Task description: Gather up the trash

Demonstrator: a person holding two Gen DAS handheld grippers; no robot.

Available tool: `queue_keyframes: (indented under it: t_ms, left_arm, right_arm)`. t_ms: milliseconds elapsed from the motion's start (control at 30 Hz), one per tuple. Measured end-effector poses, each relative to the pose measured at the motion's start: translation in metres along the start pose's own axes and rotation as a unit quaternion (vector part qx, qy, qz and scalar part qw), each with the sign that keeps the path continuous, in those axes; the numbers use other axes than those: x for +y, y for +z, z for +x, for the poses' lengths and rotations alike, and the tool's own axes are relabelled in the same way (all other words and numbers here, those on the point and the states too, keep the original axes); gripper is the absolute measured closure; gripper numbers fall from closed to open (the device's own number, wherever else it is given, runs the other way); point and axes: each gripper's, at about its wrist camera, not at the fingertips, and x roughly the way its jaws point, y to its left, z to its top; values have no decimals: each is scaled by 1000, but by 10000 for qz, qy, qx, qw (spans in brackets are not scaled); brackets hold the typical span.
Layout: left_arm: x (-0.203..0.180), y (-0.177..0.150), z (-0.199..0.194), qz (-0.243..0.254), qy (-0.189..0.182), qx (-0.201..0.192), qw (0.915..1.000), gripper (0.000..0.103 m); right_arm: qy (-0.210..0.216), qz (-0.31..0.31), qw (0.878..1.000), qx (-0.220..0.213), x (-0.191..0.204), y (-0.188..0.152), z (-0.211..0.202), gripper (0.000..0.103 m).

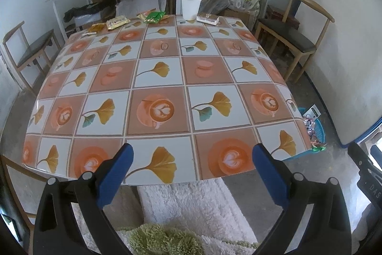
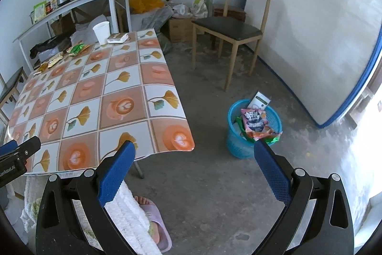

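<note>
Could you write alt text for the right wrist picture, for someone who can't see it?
An open, empty right claw hangs over a concrete floor beside a blue basket stuffed with snack wrappers. To its left, a table carries more wrappers and a white cup at its far end.

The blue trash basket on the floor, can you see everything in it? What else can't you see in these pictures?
- Blue basket: the right wrist view shows only the top wrappers; they cover whatever lies deeper.
- Same basket in the left wrist view: the table edge hides most of it.
- Snack packets at the table's far end: print too small to read.
- White cup: its inside is hidden by its wall.
</note>
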Motion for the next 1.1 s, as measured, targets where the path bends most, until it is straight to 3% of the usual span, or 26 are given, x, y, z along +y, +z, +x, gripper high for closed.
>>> queue_keyframes:
  t_ms: [1100]
  left_arm:
    - [-3, 3, -4, -5, 98, -104, 9999, 6]
  right_arm:
    - [7, 10, 10000, -9, -1, 1, 0, 10]
